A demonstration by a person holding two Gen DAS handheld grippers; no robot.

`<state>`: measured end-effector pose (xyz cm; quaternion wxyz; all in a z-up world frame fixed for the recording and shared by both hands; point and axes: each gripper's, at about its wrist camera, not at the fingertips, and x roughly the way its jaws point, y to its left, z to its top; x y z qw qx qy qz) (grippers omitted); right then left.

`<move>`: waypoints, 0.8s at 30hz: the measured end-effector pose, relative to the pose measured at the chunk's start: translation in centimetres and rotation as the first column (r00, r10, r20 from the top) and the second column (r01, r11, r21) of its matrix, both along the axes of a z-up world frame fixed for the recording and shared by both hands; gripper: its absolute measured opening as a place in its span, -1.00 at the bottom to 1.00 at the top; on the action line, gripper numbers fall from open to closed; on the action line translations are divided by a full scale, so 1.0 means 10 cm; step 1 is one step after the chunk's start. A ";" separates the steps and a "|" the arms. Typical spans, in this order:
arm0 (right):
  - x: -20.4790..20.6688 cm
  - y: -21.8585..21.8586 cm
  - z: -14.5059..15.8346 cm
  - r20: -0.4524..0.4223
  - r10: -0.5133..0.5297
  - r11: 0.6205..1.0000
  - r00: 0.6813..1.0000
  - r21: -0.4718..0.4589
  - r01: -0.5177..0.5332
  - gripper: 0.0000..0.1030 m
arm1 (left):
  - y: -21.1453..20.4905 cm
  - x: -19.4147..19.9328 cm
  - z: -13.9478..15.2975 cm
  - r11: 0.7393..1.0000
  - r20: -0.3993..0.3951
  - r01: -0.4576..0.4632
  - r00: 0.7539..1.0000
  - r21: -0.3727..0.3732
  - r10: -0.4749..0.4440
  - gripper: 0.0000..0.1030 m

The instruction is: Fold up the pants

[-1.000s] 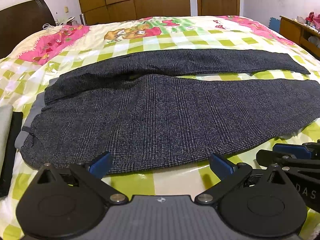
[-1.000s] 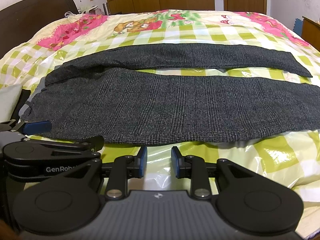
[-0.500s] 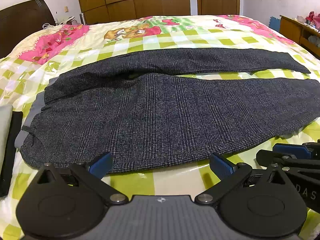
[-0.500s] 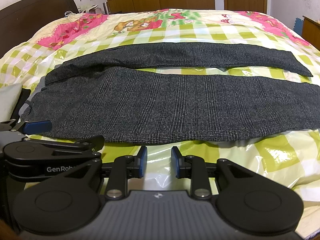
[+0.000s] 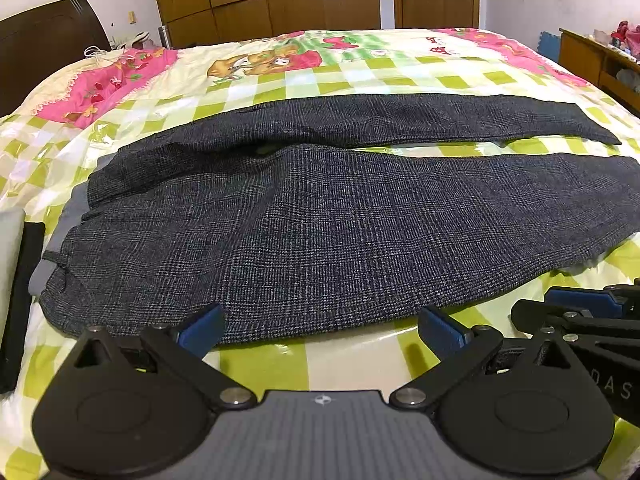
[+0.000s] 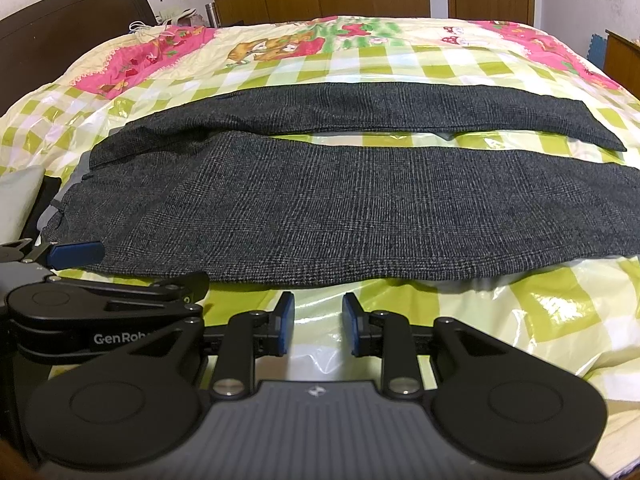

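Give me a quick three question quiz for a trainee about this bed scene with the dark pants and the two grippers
1. True or false: the pants lie spread on the bedcover with the two legs side by side and a strip of cover showing between them.
2. Multiple choice: the left gripper is A) shut on the pants, B) open and holding nothing, C) out of view.
3. Fill in: in the right wrist view, the right gripper sits short of the pants' near ____.

Key: 1 true; 2 B; 3 edge.
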<state>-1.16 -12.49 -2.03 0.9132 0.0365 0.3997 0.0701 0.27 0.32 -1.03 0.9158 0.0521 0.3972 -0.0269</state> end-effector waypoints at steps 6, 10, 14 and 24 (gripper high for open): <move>0.00 0.00 -0.01 -0.001 0.000 1.000 1.000 -0.001 0.000 -0.47 | 0.00 0.00 -0.01 1.000 0.003 0.001 1.000 0.006 -0.001 1.00; 0.00 0.00 0.00 -0.001 0.000 1.000 1.000 -0.001 0.000 -0.47 | -0.01 0.00 -0.01 1.000 0.002 0.000 1.000 0.009 0.000 1.00; 0.00 0.01 -0.02 -0.004 0.001 1.000 1.000 -0.002 -0.001 -0.47 | -0.02 0.01 -0.01 1.000 -0.003 0.000 1.000 0.013 0.000 1.00; 0.01 0.03 -0.03 -0.010 0.006 1.000 1.000 -0.012 -0.006 -0.47 | 0.00 0.02 -0.02 1.000 -0.018 -0.015 1.000 0.012 0.015 1.00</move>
